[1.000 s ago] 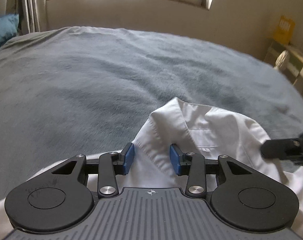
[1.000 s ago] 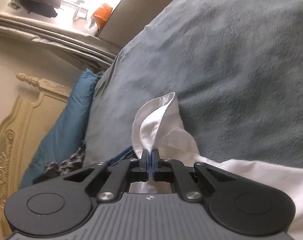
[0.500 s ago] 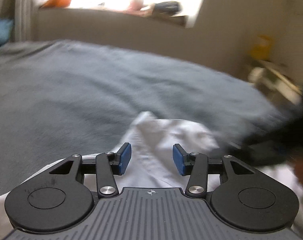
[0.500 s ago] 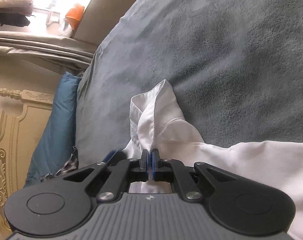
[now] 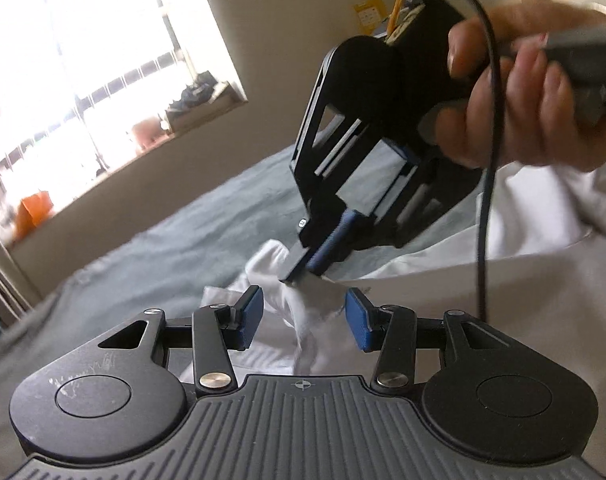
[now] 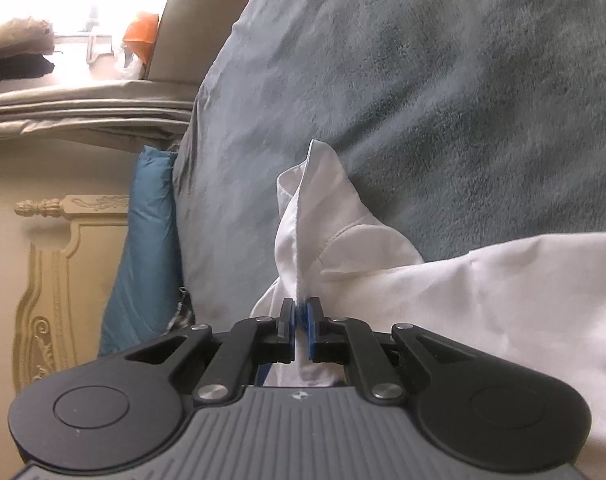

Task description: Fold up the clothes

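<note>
White cotton, a dress shirt [image 6: 483, 292], lies rumpled on the grey plush blanket [image 6: 443, 80] that covers the bed, its collar end bunched into a peak. The right gripper [image 6: 301, 322] pinches that peak: its blue pads are nearly together with a thin fold of fabric between them, and the jaws are just starting to ease apart. In the left wrist view the same gripper [image 5: 303, 266] comes down from the upper right, gripped by the person's right hand [image 5: 523, 92], with a black cable [image 5: 487, 152] hanging in front of the shirt. The left gripper [image 5: 305, 318] stands about half open, its pads either side of the raised fold without pressing it; the other gripper's tip sits directly ahead of its gap, close in. A teal pillow [image 6: 143, 248] leans at the head edge of the bed against a carved cream headboard [image 6: 51, 280]. Beyond the far edge, a bright window [image 5: 87, 64] has clutter on its sill.
</note>
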A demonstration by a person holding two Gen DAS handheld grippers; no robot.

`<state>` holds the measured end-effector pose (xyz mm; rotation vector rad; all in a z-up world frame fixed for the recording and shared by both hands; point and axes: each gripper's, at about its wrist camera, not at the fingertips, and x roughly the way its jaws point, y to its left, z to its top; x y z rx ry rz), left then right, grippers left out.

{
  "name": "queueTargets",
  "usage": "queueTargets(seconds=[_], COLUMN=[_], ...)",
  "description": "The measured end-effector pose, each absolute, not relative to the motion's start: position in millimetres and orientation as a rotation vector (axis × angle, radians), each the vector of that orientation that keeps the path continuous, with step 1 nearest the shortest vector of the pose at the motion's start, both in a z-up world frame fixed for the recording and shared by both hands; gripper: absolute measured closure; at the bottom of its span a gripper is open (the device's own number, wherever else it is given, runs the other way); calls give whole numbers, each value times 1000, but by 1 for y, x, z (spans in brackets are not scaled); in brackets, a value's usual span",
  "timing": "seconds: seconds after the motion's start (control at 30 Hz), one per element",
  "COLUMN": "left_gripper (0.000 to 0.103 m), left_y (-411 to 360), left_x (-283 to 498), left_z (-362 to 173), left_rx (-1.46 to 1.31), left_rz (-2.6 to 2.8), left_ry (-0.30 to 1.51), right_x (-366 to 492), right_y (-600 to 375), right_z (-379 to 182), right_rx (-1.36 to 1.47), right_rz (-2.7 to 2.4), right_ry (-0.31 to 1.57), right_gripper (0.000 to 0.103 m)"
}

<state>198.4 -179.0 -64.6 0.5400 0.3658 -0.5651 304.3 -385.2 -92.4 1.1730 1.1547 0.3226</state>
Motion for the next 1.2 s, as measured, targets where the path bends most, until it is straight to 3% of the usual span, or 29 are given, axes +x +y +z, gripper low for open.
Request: queueTargets(seconds=[0.37, 0.5, 0.67, 0.87, 1.0, 1.07, 1.13, 1.2], left_gripper=[58, 77, 90, 92, 92, 92, 92, 90], left_y=[-199, -191, -161, -90, -54, -44, -38, -36], left_x=[184, 191, 229, 283, 303, 310, 314, 314], left_z=[-79, -71, -50, -56, -72, -77, -81, -82], left_rx=[736, 653, 299, -348, -626, -675, -709, -713], left_rz=[-547, -513, -486, -481, -422, -391, -380, -396], left_ry=[290, 306, 481, 728, 776, 788, 810, 824], right_x=[298, 297, 294, 290, 287, 286, 286, 287], right_y=[-395, -397, -401, -387, -366, -364, -369, -374], right_z=[-107, -104, -97, -73, -58, -56, -56, -57], right_rx=[1333, 1359, 1315, 930, 648, 625, 618, 638], right_rz=[337, 392, 394, 329, 276, 280, 247, 227], right_ry=[1119, 1079, 1020, 997, 965, 936, 931, 930], right_gripper=[93, 93, 92, 91, 90, 84, 63, 62])
